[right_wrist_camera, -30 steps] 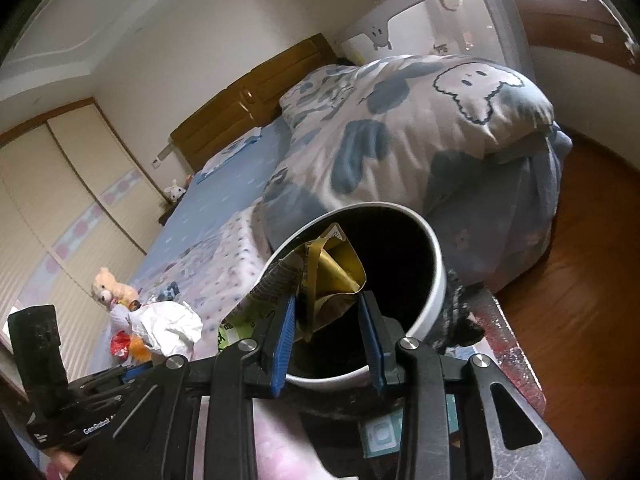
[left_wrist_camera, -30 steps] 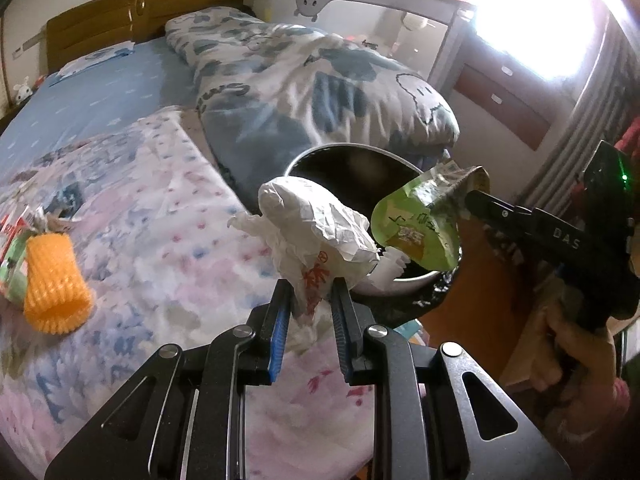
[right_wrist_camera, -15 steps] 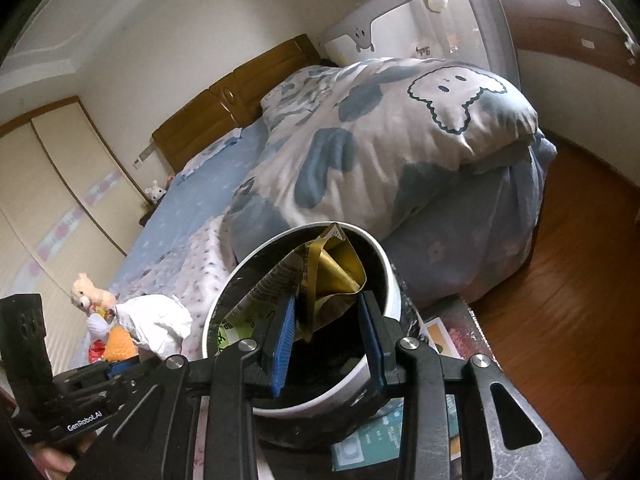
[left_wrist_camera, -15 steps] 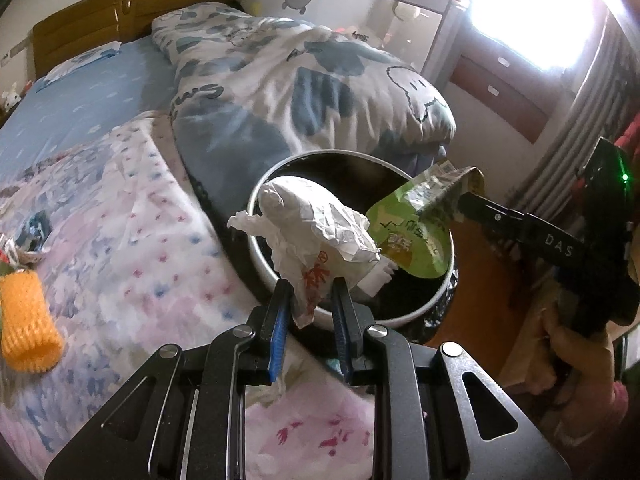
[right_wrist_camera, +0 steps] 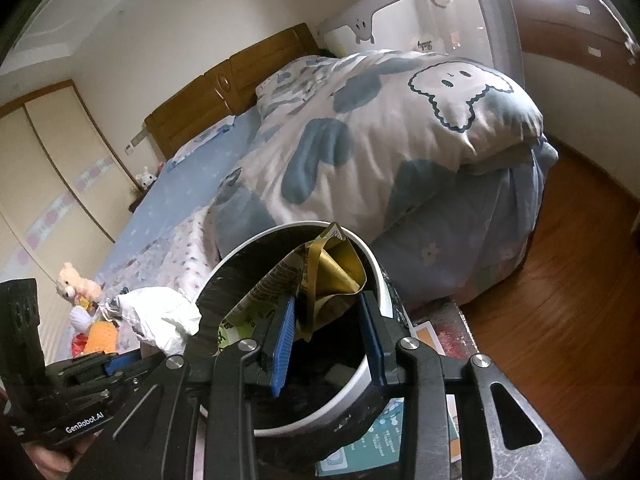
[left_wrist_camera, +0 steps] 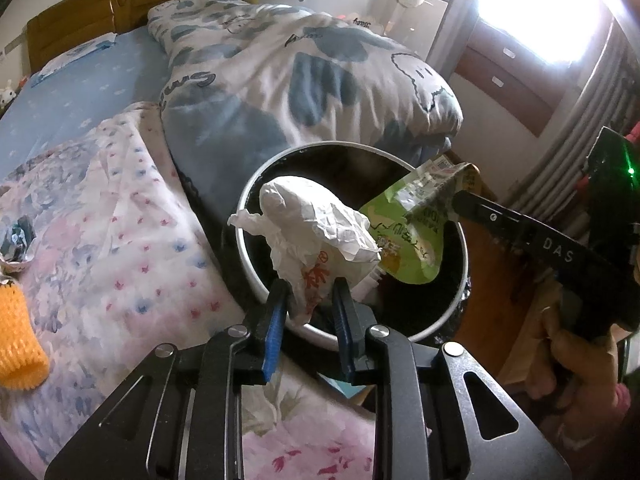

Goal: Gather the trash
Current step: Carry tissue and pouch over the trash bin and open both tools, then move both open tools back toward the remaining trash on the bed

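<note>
While the left gripper [left_wrist_camera: 308, 300] hangs over the near rim of the trash bin [left_wrist_camera: 248, 256], its blue-padded fingers [left_wrist_camera: 274, 320] are parting, with the tail of a crumpled white paper wrapper [left_wrist_camera: 316, 232] between them; whether the pads still press on the paper is hard to judge from this angle, though the wad sits propped above the fingers over the bin's dark mouth. The right gripper [right_wrist_camera: 328, 320] has its fingers [right_wrist_camera: 282, 340] a little apart and clamped on a green and gold foil pouch [right_wrist_camera: 332, 264], which is held over the bin's opening; in the left wrist view the same pouch [left_wrist_camera: 408, 240] shows its green printed face, just beside the white wrapper. The bin is a round white-rimmed can with a black liner, standing against the foot of the bed [left_wrist_camera: 100, 240]. A floral sheet covers the near part of the bed, and a folded blue and white quilt [right_wrist_camera: 380, 140] with cartoon figures lies behind the bin. On the sheet at the far left lies an orange foam net [left_wrist_camera: 16, 340], well apart from the bin. A person's hand [left_wrist_camera: 572, 364] grips the handle of the right gripper at the right edge of the left wrist view.
</note>
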Motion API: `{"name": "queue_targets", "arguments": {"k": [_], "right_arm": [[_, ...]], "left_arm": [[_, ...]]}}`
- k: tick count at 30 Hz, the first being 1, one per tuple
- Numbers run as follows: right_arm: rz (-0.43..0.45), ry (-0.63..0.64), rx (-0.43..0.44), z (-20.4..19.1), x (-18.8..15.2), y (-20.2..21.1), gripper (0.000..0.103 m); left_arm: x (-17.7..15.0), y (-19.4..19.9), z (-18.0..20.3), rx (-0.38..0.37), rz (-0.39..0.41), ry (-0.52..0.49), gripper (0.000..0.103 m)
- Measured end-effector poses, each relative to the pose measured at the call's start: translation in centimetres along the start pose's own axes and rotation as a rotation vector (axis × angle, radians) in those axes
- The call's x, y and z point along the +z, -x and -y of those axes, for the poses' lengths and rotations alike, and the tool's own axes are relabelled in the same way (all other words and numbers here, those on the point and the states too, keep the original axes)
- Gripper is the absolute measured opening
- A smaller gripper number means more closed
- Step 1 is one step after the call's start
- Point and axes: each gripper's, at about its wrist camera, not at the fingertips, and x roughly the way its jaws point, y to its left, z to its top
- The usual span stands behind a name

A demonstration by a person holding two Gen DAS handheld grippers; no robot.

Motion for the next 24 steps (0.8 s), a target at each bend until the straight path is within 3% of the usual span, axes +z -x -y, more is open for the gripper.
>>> {"name": "queue_targets", "arguments": {"k": [4,6,7,12,17,24], "right_arm": [[-0.013,-0.009,0.000,0.1,0.1,-0.5,0.037],[-0.015,-0.018,0.004,0.1,0.0,-0.5,0.046],[-0.012,-0.019,0.004,0.1,0.0,-0.5,0.053],[0.002,-0.027,0.013,-0.3,-0.2,0.0,0.058],[0.016,-0.034,0.046,-1.7,-0.9,0.7,0.075],[0.001,0.002,0.104,-5.2,-2.3,0.9,0.079]], "left_arm": [[0.1,-0.1,-0.2,0.002,0.006,0.017,0.046],[0.1,0.0,-0.4,0.002,0.008,0.024,0.056],[0.0,0.1,-0.5,0.006,0.011,0.024,0.057],[-1.2,0.9,-1.5,0.015,0.019,0.048,0.058],[-3.3,2.4,-3.4,0.036,0.033,0.099,0.061],[-6.5,5.4,-6.5,0.077,0.068,0.170,0.061]]}}
